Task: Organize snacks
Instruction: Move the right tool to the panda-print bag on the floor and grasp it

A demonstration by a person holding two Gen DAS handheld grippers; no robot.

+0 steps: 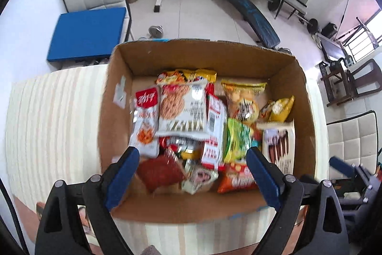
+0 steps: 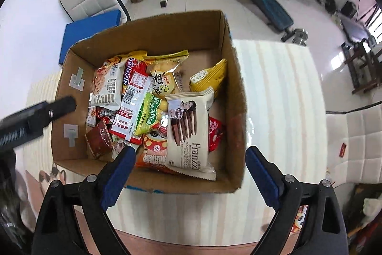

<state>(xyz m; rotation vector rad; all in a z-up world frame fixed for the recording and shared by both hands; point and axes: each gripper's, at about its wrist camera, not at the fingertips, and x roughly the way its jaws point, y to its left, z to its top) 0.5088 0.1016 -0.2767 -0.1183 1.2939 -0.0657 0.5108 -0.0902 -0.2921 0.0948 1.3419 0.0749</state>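
Below both tools sits the cardboard box (image 1: 296,92), open at the top, on a table (image 1: 55,111) under a pale striped cloth. The left tool (image 1: 193,160) hangs over the near half of the box with its blue-padded fingers (image 1: 124,166) spread wide and nothing between them. The right tool (image 2: 189,159) hangs over the near right corner, likewise spread and empty, one finger over the packets and the other out past the box wall, above the cloth.

As a judgement, the task looks well along: every snack that can be seen lies inside the box, and the bare cloth around it shows no loose packets. What is left is probably tidying, since the packets lie in a loose overlapping heap and not in rows, and the far strip of the box floor is still bare.

The snacks are soft, flat foil or plastic pouches with crimped ends, glossy and crinkled. A cream wafer packet (image 2: 188,128) lies topmost just ahead of the right tool. Beside it, toward the left tool, lies a green packet (image 2: 149,111) and a red-and-white packet (image 2: 130,102) with a barcode. Farther ahead are a white cracker packet (image 1: 182,109), a clear-windowed yellow packet (image 2: 164,78) and a small yellow packet (image 2: 210,75) leaning by the wall. The box is plain brown corrugated board, its rims a little ragged, with grey tape patches (image 2: 76,80) on one inner wall.
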